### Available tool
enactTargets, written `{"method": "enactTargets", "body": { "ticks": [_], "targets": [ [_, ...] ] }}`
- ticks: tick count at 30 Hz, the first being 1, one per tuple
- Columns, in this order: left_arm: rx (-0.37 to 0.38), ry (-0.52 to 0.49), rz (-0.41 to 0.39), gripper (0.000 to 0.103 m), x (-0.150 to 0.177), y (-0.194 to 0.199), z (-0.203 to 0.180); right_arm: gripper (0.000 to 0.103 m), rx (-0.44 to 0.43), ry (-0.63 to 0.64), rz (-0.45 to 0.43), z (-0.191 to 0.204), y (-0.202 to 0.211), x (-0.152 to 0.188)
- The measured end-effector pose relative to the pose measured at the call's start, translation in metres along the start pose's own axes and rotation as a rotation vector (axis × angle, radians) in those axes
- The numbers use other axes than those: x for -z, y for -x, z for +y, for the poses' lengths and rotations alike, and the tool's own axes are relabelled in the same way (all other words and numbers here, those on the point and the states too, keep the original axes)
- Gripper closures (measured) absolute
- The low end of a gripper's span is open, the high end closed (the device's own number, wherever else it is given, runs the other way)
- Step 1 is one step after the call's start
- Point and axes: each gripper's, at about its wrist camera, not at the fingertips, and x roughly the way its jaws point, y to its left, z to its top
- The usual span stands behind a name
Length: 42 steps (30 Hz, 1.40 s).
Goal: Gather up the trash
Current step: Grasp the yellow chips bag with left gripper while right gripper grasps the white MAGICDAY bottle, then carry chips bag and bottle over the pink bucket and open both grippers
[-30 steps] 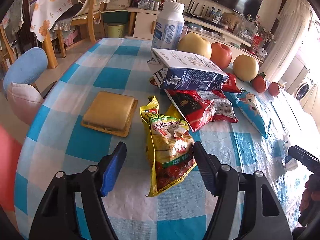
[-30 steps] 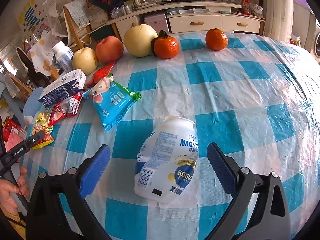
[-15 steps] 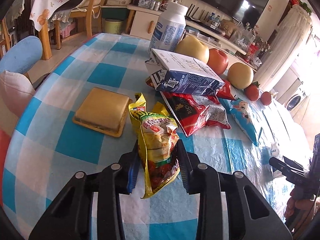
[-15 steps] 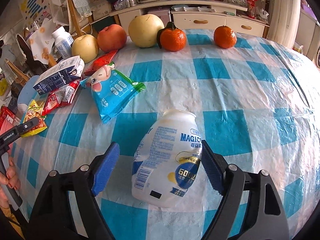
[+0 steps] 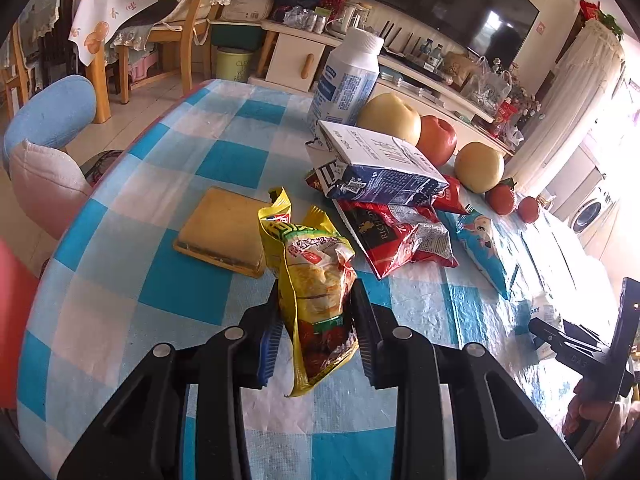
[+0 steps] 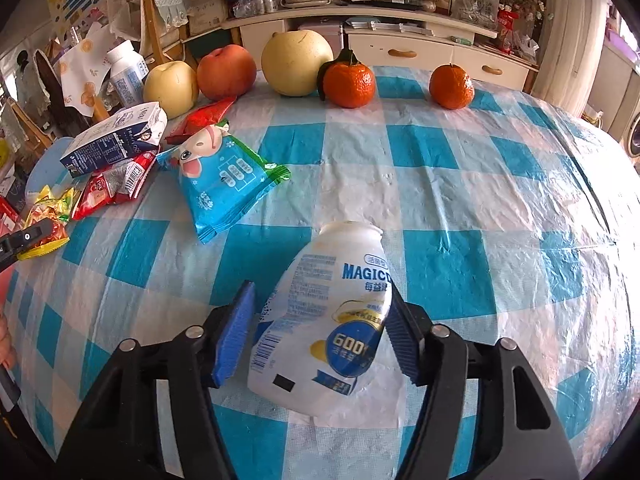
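A crumpled yellow snack bag (image 5: pixel 316 256) stands on end on the blue-and-white checked tablecloth (image 5: pixel 168 264). My left gripper (image 5: pixel 316 300) is shut on the bag's lower half, both pads pressed into it. An empty white yoghurt bottle (image 6: pixel 332 320) lies on its side between the fingers of my right gripper (image 6: pixel 322 286). The right gripper's jaws are closing: the right pad touches the bottle and a narrow gap shows at the left pad. More trash lies between the two grippers: a red wrapper (image 5: pixel 400 236), a blue-and-white carton (image 5: pixel 380 168) and a blue snack pack (image 6: pixel 224 184).
A flat yellow box (image 5: pixel 224 232) lies left of the yellow bag. An upright white bottle (image 5: pixel 348 80), pears, an apple (image 6: pixel 226 72) and two oranges (image 6: pixel 452 86) line the table's far edge. Chairs and a low cabinet stand beyond the table.
The left jaws have shut on the yellow bag and tipped it upright. The right jaws have narrowed from wide open to almost against the white bottle.
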Motion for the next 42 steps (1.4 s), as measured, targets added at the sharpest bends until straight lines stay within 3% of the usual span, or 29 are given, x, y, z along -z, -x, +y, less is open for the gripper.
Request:
{"method": "enactTargets", "body": {
  "ticks": [12,24,42],
  "targets": [
    [-0.009,-0.011,-0.037,0.068,0.0,0.02,0.008,0.065,0.025,0.067,-0.02,0.011,0.001,0.002],
    [-0.016,-0.015,-0.089,0.068,0.0,0.042,0.018,0.07,-0.01,0.142,-0.086,0.04,0.015,0.005],
    [-0.031,0.02,-0.202,0.068,-0.003,0.09,0.044,0.07,-0.202,0.169,-0.118,0.119,0.041,0.011]
  ]
}}
